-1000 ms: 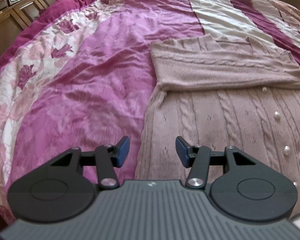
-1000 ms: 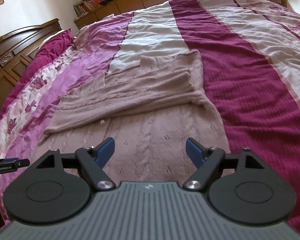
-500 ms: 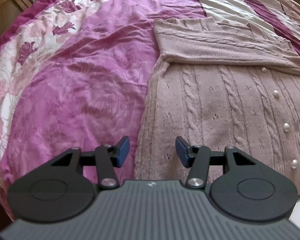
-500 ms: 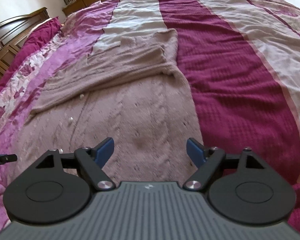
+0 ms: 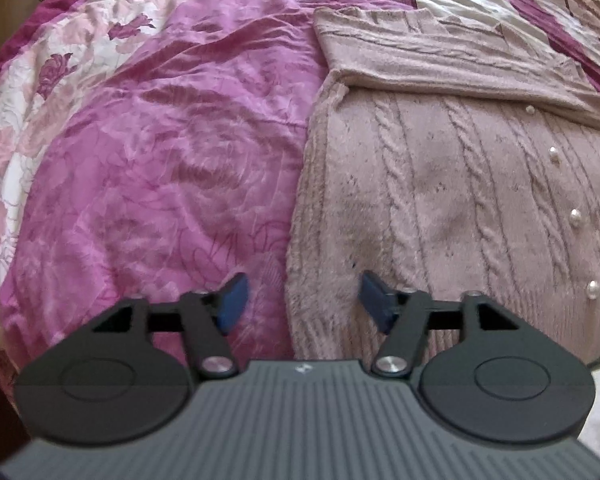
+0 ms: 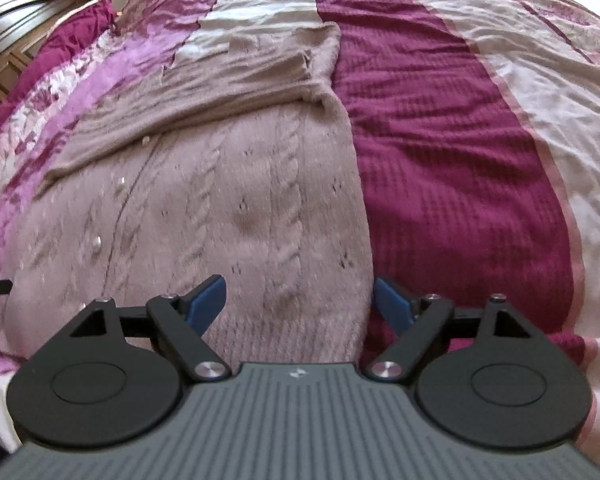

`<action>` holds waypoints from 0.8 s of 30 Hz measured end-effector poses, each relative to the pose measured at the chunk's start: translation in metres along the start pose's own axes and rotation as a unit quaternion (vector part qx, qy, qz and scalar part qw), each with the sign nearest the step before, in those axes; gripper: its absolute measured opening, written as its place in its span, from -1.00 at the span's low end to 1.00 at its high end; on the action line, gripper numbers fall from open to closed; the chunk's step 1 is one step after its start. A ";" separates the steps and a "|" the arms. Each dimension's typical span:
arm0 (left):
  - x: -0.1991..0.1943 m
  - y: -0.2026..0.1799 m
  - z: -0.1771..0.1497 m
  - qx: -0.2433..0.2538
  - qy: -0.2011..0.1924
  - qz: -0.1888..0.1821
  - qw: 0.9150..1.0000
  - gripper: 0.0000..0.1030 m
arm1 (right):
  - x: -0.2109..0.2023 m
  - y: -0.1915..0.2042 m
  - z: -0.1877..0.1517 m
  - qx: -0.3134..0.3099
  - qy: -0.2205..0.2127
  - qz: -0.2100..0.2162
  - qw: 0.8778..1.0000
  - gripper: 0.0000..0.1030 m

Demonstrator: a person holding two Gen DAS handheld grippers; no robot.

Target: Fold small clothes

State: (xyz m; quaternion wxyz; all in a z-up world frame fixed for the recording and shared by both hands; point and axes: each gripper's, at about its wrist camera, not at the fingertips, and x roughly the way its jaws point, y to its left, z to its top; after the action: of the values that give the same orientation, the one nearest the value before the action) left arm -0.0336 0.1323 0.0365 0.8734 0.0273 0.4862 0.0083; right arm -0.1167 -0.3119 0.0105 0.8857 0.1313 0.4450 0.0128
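Left hand-held gripper [image 5: 300,304] hangs with its blue pads spread wide, straddling the cardigan [image 5: 460,208]'s hem corner at lower centre, likely lined up to pinch that edge for a fold. Its sleeves lie folded across the chest at upper right; the right side runs out of frame. In the right wrist view, the right hand-held gripper [image 6: 300,304] is equally spread and empty, over the opposite hem corner at lower centre. The cardigan lies flat on the bed [image 6: 460,160]; motion blur smears its buttons.
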 end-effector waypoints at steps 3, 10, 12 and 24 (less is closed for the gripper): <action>-0.001 0.002 -0.006 0.004 0.008 -0.001 1.000 0.30 | 0.001 -0.002 -0.006 -0.007 0.017 0.006 1.000 0.68; 0.000 0.000 -0.013 0.005 0.014 -0.019 1.000 0.30 | 0.014 -0.004 -0.017 -0.009 0.036 0.022 0.999 0.81; 0.002 -0.003 -0.014 0.010 0.013 -0.018 1.000 0.30 | 0.017 -0.003 -0.018 -0.012 0.035 0.025 0.999 0.83; 0.004 -0.002 -0.012 0.001 0.019 -0.018 1.000 0.29 | 0.014 0.002 -0.019 -0.017 0.024 0.043 0.999 0.70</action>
State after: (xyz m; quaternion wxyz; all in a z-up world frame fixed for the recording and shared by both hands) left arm -0.0415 0.1311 0.0266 0.8639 0.0198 0.5032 -0.0073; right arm -0.1236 -0.3036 -0.0108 0.8756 0.1350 0.4596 0.0617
